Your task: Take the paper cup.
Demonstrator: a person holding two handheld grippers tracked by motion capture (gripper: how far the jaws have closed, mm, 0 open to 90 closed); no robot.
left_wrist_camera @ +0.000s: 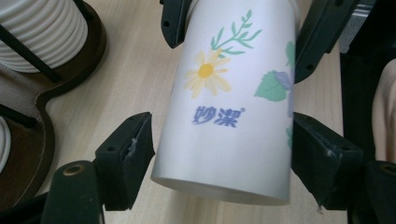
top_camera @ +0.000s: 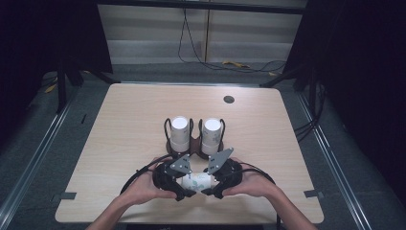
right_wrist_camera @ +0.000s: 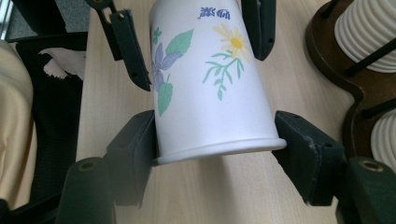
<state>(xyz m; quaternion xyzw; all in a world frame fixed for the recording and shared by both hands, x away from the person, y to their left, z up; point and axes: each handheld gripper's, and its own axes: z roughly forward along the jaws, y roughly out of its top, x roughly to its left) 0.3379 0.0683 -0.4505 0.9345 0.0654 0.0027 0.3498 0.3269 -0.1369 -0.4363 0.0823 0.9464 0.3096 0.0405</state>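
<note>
Pale wood-grain table top (top_camera: pixel 124 143) with rounded corners, dark floor and black curtains around it, cables trailing along the far wall. A small round grey grommet (top_camera: pixel 229 99) sits near the far edge, right of centre.

Near the middle of the table stands a dark brown wooden double cup holder (top_camera: pixel 194 143) with black wire uprights. Each of its two wells carries a stack of white ribbed paper cups: left stack (top_camera: pixel 180 132), right stack (top_camera: pixel 211 133).

Just in front of the holder, towards the near edge, a white paper cup printed with a yellow daisy, green leaves and blue lettering (top_camera: pixel 195 181) lies on its side between the two hands, apparently just off the table.

Left gripper (left_wrist_camera: pixel 223 161): black jaws spread around the cup's base end. The left pad sits at the cup wall, the right pad looks just clear of it; contact is hard to judge from this angle.

Right gripper (right_wrist_camera: pixel 215 156): jaws pinching the cup at its rolled rim, both pads against it.

Person's forearms enter from the near edge, left hand (top_camera: pixel 143 189) and right hand (top_camera: pixel 249 184) each wrapped around a gripper body, grey three-cornered plates on top.
</note>
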